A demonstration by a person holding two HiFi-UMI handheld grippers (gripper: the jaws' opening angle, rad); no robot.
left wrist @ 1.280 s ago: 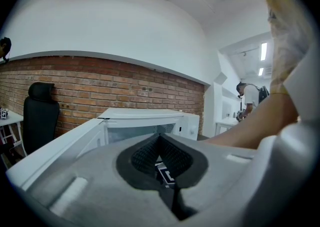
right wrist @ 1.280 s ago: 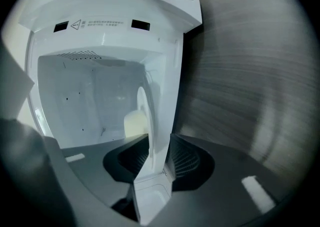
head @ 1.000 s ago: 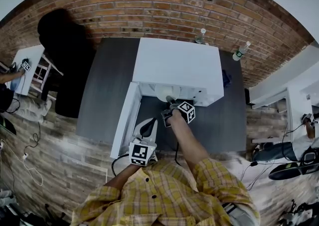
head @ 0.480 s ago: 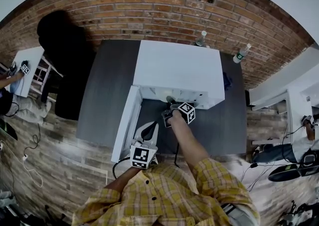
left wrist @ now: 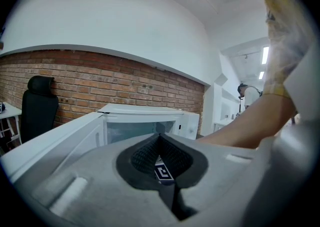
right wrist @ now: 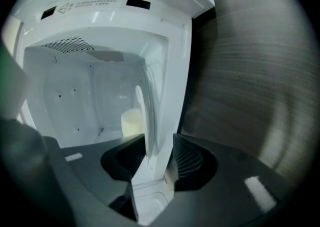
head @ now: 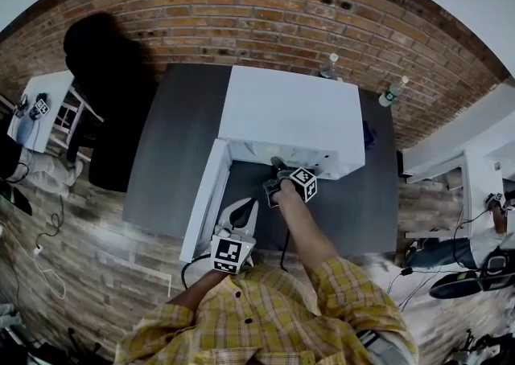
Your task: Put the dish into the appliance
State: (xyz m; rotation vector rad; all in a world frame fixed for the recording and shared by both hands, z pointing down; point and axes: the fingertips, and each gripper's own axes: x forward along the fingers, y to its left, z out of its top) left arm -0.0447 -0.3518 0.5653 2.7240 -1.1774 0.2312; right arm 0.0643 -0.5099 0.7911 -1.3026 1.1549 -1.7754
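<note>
Dish (right wrist: 144, 121) sits btwn right tool's (right wrist: 159, 143) jaws, just opened wide, prob. letting go as it's inside appliance (right wrist: 115, 26); left tool (left wrist: 160, 137) shut, empty, beside door (head: 201, 194).

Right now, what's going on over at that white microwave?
A person works two handheld grippers at a white microwave on a dark table, its door swung open to the left. The right gripper is at the opening. Its fingers have just been opening, and the white dish lies inside the cavity, its rim between them, apparently let go. The left gripper hangs shut and empty beside the door.
</note>
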